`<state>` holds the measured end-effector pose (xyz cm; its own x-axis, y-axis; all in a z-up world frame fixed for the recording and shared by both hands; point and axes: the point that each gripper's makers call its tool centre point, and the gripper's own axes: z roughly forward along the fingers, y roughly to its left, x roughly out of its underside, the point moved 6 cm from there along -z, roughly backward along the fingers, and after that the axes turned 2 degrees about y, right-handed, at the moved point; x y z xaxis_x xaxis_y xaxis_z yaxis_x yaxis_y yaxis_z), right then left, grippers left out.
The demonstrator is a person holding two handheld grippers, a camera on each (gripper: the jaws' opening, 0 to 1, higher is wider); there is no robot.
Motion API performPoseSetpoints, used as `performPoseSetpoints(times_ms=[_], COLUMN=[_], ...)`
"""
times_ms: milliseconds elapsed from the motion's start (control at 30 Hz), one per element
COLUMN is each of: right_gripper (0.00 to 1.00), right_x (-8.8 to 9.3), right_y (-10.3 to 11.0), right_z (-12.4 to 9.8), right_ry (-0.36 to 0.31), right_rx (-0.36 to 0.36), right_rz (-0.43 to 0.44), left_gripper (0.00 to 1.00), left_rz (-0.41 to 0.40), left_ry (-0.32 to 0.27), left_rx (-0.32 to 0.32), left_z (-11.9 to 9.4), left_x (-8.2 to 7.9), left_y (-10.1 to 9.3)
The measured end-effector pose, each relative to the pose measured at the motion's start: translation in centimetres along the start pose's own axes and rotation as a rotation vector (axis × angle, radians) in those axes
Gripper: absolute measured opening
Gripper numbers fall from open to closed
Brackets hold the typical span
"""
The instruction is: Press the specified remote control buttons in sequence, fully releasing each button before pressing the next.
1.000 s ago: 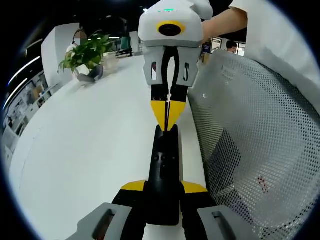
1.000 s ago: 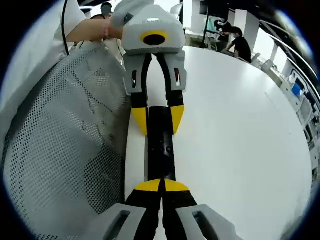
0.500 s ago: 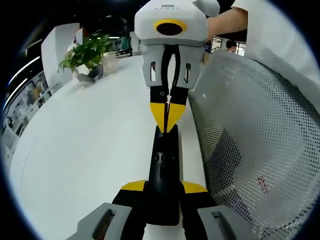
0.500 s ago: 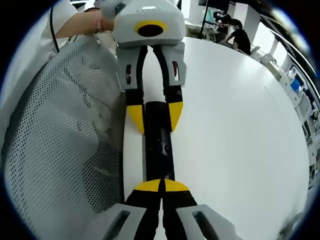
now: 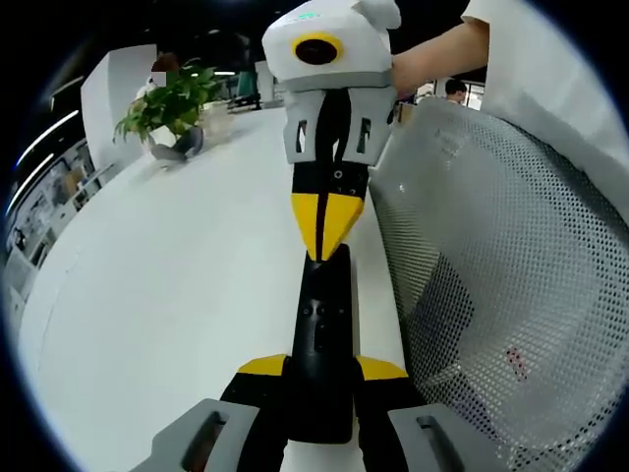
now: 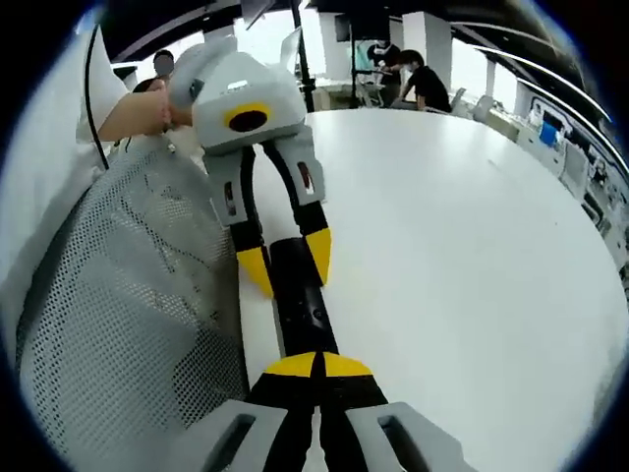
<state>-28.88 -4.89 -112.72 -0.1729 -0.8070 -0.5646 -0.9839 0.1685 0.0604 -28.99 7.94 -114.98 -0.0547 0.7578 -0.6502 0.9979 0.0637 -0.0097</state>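
Note:
A slim black remote (image 5: 320, 315) lies lengthwise along the white table's edge. My left gripper (image 5: 321, 370) is shut on its near end, one yellow fingertip on each side. In the left gripper view my right gripper (image 5: 324, 242) comes down from the top, shut, its yellow tips meeting the remote's far end. In the right gripper view my right gripper (image 6: 316, 366) is shut over the remote (image 6: 301, 307), tips together on its top face. Beyond it, the left gripper (image 6: 287, 265) clamps the remote's other end. A hand holds each gripper body.
A grey mesh chair back (image 5: 491, 275) (image 6: 118, 334) stands close along the table edge beside the remote. The white table (image 5: 167, 295) (image 6: 472, 246) spreads wide on the other side. A potted plant (image 5: 169, 103) stands far off. People (image 6: 413, 77) sit at the far end.
The right gripper has tilted and rolled a little, so the right gripper view has swung. Its shut tips stay on the remote's end. The left gripper keeps its hold and has not moved.

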Motion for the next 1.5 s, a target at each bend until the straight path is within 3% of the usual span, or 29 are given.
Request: performPoseSetpoints(times_ms=[133,233,333,433,633,733,933,1067,1200,1500], right_gripper=[0.00,0.00,0.00,0.00,0.00,0.00,0.00,0.01,0.08,0.08], right_x=[-0.14,0.06,-0.21,-0.39,-0.53,-0.48,0.04,0.25,-0.16,-0.25], right_y=[0.58,0.45,0.62,0.68,0.67,0.81,0.90,0.81,0.42,0.44], right_z=[0.39,0.66,0.66,0.76,0.89,0.91,0.60,0.25,0.06,0.89], right_ry=[0.005,0.053,0.046,0.080,0.115,0.119,0.016,-0.019,-0.059,-0.016], right_rx=[-0.030,-0.005,-0.013,-0.009,-0.006,0.007,0.040,0.060,0.034,0.002], right_rz=[-0.017,-0.086,-0.087,-0.153,-0.178,-0.243,-0.142,-0.157,-0.082,-0.142], left_gripper=[0.25,0.25,0.25,0.25,0.25,0.25,0.25,0.25,0.25,0.25], left_rz=[-0.002,-0.005,-0.006,-0.007,-0.003,-0.009,-0.009,-0.014,-0.014,-0.019], left_ry=[-0.001,-0.003,-0.005,-0.006,-0.002,-0.001,-0.004,-0.004,-0.009,-0.011], left_rx=[0.000,-0.002,-0.004,-0.004,-0.002,-0.004,-0.004,-0.007,-0.007,-0.010], left_z=[0.03,0.03,0.02,0.02,0.02,0.01,0.00,0.00,-0.01,-0.03], left_x=[0.02,0.04,0.03,0.04,0.00,-0.03,-0.03,-0.04,-0.01,0.03], left_y=[0.00,-0.02,-0.03,-0.03,-0.02,-0.02,-0.02,-0.07,-0.08,-0.13])
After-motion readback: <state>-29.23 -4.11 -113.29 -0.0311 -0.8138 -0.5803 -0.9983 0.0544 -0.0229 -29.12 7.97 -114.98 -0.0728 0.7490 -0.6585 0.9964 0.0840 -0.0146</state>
